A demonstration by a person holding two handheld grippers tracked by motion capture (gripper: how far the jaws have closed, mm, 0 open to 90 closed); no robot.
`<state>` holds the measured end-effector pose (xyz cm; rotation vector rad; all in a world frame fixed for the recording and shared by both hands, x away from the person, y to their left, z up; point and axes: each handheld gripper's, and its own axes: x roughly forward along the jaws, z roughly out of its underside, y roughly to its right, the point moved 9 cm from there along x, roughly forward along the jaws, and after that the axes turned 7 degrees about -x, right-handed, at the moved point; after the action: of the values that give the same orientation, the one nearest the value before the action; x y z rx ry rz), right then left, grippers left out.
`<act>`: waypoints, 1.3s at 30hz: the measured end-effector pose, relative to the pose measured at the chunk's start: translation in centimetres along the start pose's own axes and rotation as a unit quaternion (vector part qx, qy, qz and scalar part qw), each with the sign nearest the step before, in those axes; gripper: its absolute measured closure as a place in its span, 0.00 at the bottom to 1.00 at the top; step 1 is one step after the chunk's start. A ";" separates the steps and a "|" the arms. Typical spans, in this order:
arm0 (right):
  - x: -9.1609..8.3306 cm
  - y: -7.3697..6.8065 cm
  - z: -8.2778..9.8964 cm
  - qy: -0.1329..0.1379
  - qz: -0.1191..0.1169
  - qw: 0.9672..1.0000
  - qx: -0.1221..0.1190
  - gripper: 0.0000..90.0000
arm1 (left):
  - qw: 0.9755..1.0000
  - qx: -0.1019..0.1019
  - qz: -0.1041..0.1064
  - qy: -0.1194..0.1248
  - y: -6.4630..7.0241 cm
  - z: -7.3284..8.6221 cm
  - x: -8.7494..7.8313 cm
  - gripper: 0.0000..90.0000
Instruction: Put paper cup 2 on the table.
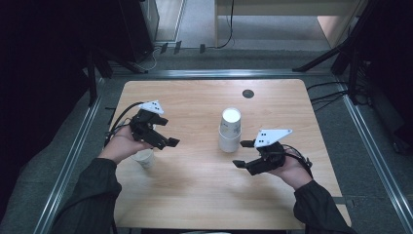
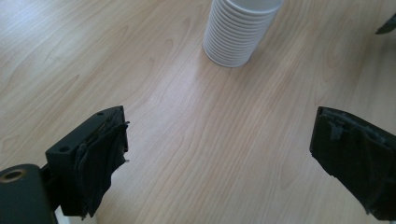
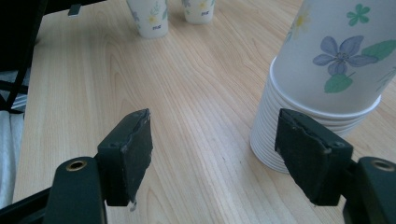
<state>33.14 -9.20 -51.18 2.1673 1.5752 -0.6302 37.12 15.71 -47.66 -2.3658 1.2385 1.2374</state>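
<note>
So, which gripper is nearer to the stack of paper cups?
Right. The right gripper sits just beside the stack of paper cups; the left gripper is farther off across the table.

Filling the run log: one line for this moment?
left gripper: open, empty | right gripper: open, empty, beside cup stack | single cup: upside down by left hand

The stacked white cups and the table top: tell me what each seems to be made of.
Stack of white flower-printed cups: most likely thin paper, matt, judging by the rolled rims nested closely and the printed blue flowers and green leaves. Light wooden table top: wood-grain surface with a soft sheen, possibly laminate rather than solid wood; the pictures leave that open.
</note>
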 end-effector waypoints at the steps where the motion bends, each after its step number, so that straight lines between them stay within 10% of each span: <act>1: 0.0 0.0 0.0 0.000 0.000 1.000 0.001 0.31 | 1.000 0.000 0.005 0.001 0.3 -0.2 0.3 0.05; 39: -0.4 -1.4 1.4 -0.013 0.005 1.000 0.001 0.30 | 0.999 0.023 0.036 0.019 7.4 -0.8 6.7 0.05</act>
<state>31.52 -9.92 -52.19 2.1578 1.5502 -0.6555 34.01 6.67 -50.77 -2.3419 1.3614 1.1754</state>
